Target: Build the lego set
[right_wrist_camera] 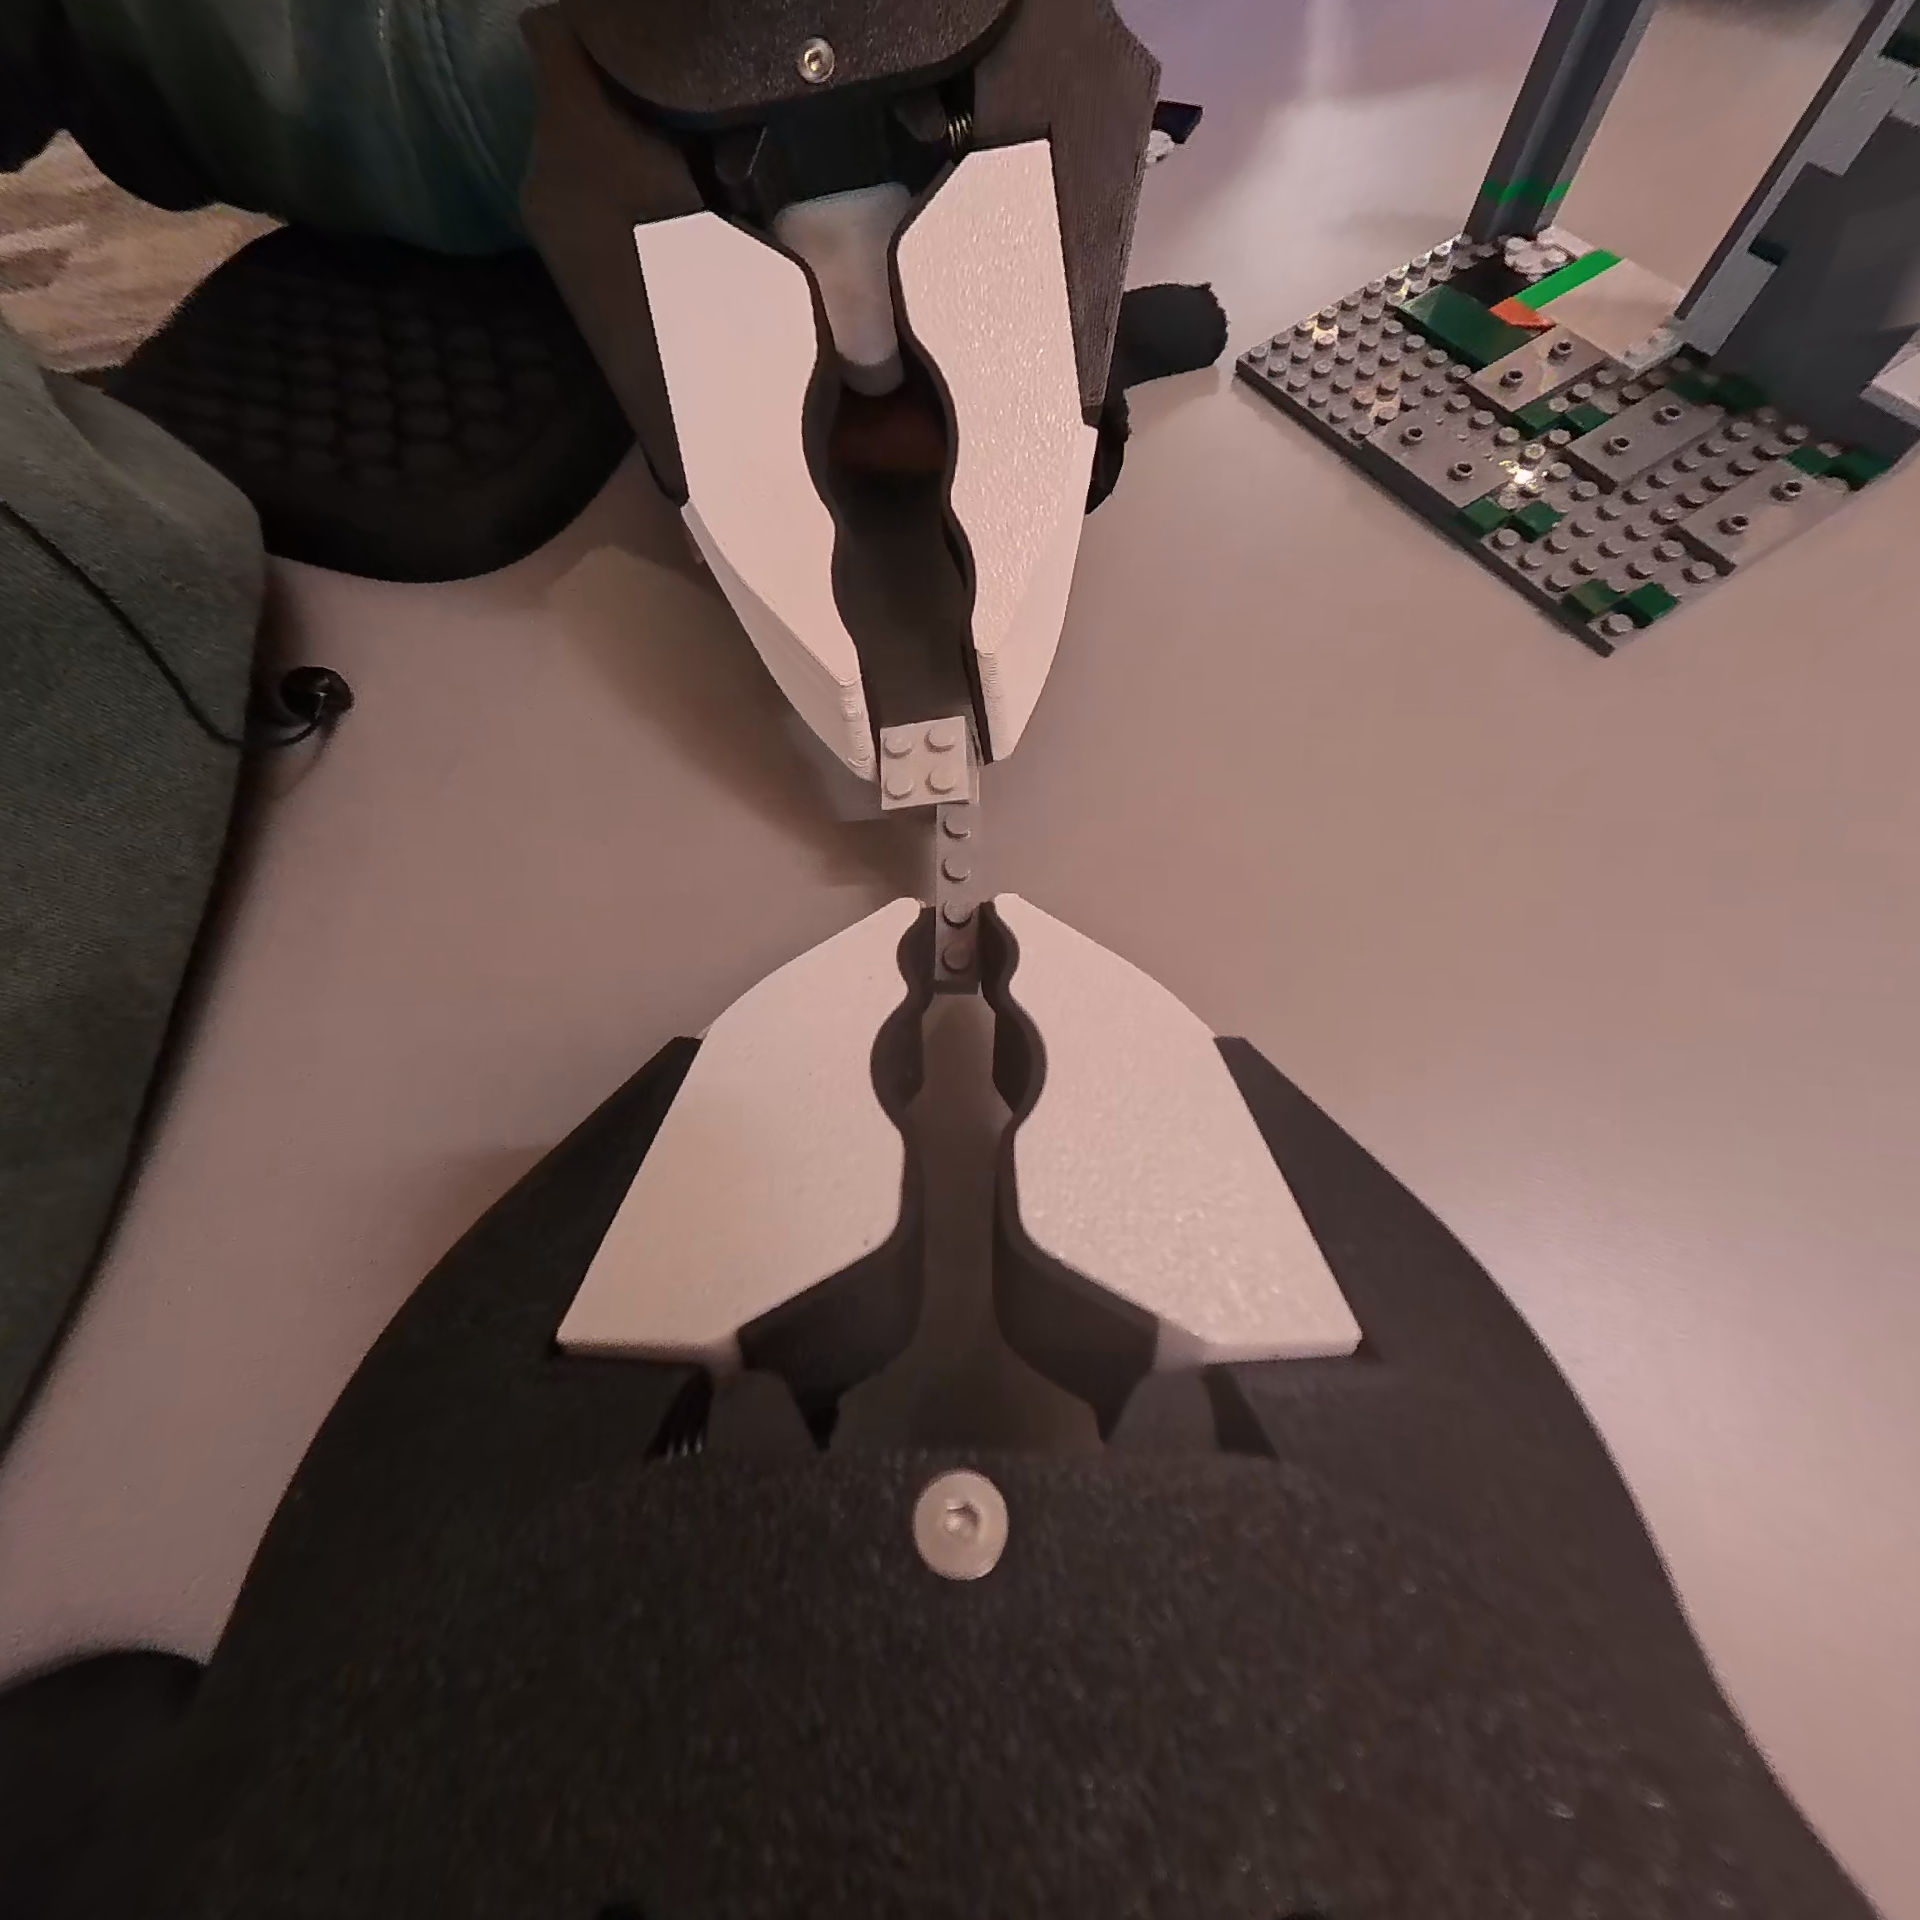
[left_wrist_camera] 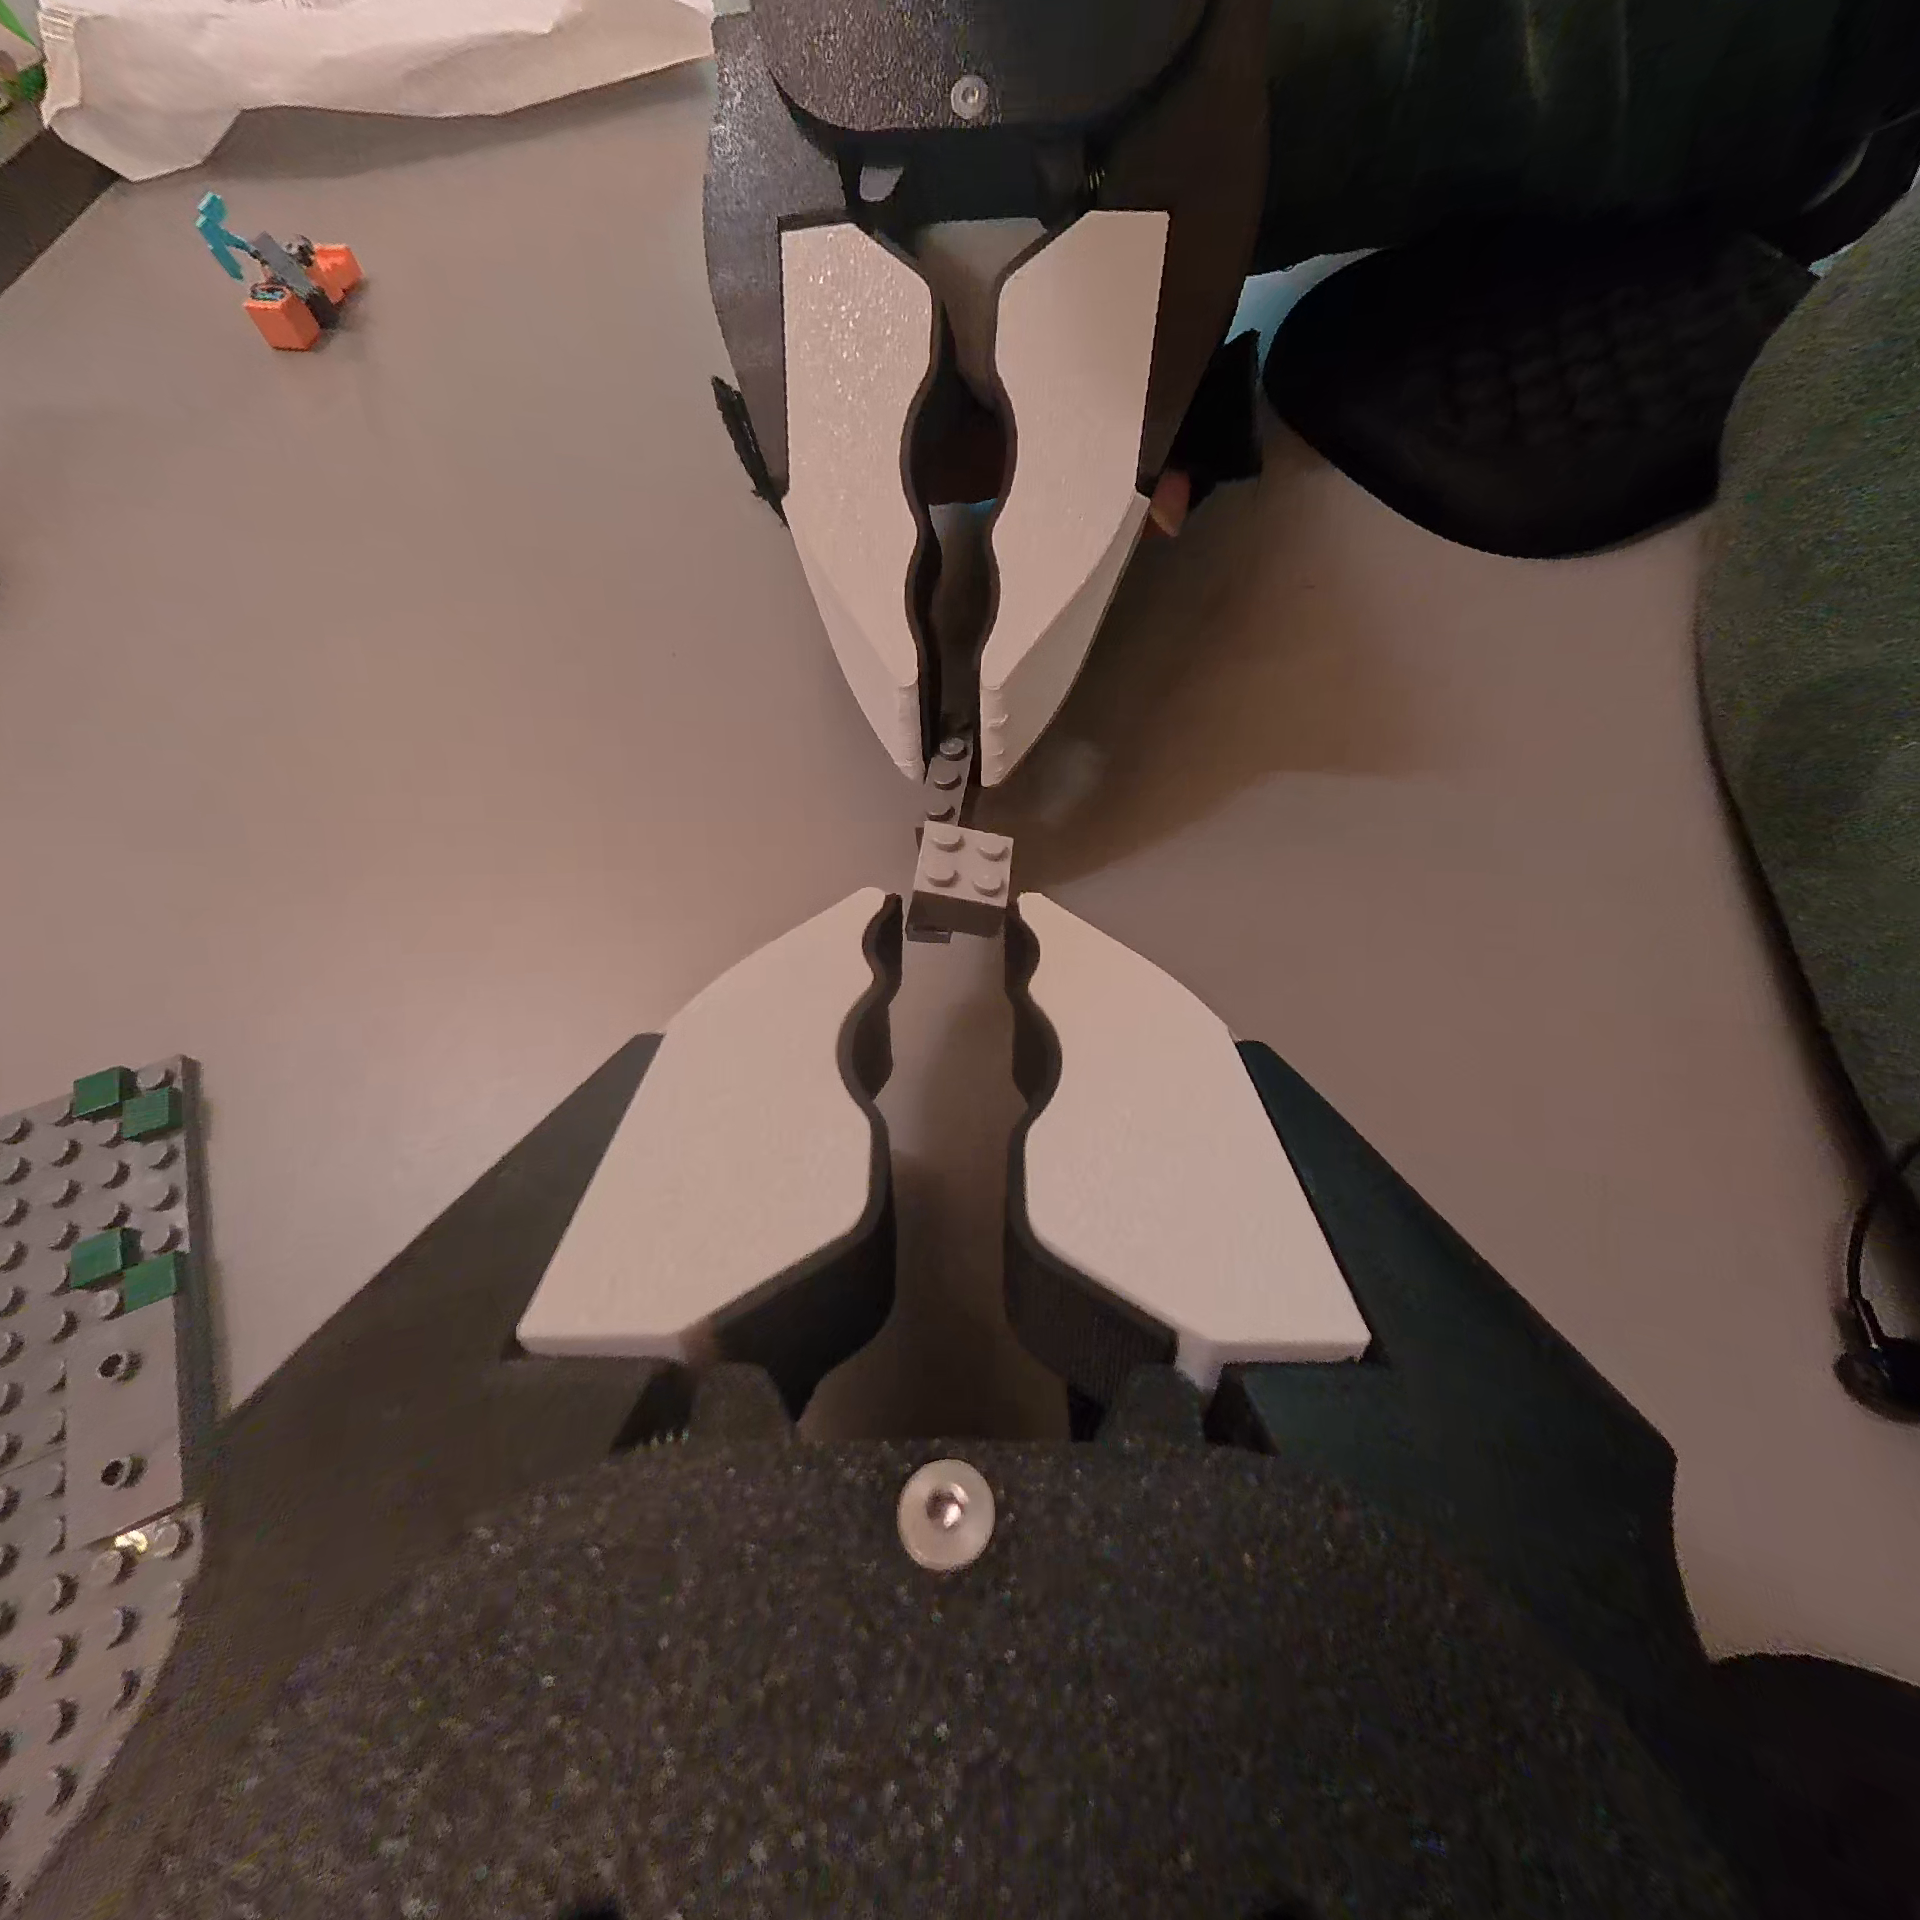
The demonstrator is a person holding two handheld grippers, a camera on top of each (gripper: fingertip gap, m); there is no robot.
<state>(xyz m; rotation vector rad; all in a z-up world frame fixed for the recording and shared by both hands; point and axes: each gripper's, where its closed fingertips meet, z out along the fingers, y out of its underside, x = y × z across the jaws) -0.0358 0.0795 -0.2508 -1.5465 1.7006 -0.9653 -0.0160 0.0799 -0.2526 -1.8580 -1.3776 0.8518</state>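
Note:
My left gripper (left_wrist_camera: 954, 906) is shut on a light grey 2x2 brick (left_wrist_camera: 962, 864), held at the fingertips above the table. My right gripper (right_wrist_camera: 956, 916) faces it and is shut on a narrow grey studded plate (right_wrist_camera: 957, 883). The plate's far end meets the brick's edge; I cannot tell whether they are joined. In the right wrist view the left gripper (right_wrist_camera: 925, 743) comes in from the top with the brick (right_wrist_camera: 928, 771). In the left wrist view the right gripper (left_wrist_camera: 951, 750) comes in from the top with the plate (left_wrist_camera: 948, 777).
A grey baseplate with green tiles (right_wrist_camera: 1558, 457) and tall grey columns (right_wrist_camera: 1766, 156) stands at the right; its edge shows in the left wrist view (left_wrist_camera: 94, 1351). A small orange and teal build (left_wrist_camera: 296, 286), white paper (left_wrist_camera: 312, 62) and a black mesh object (left_wrist_camera: 1507, 395) lie farther off. My left and right fingertips are right by each other.

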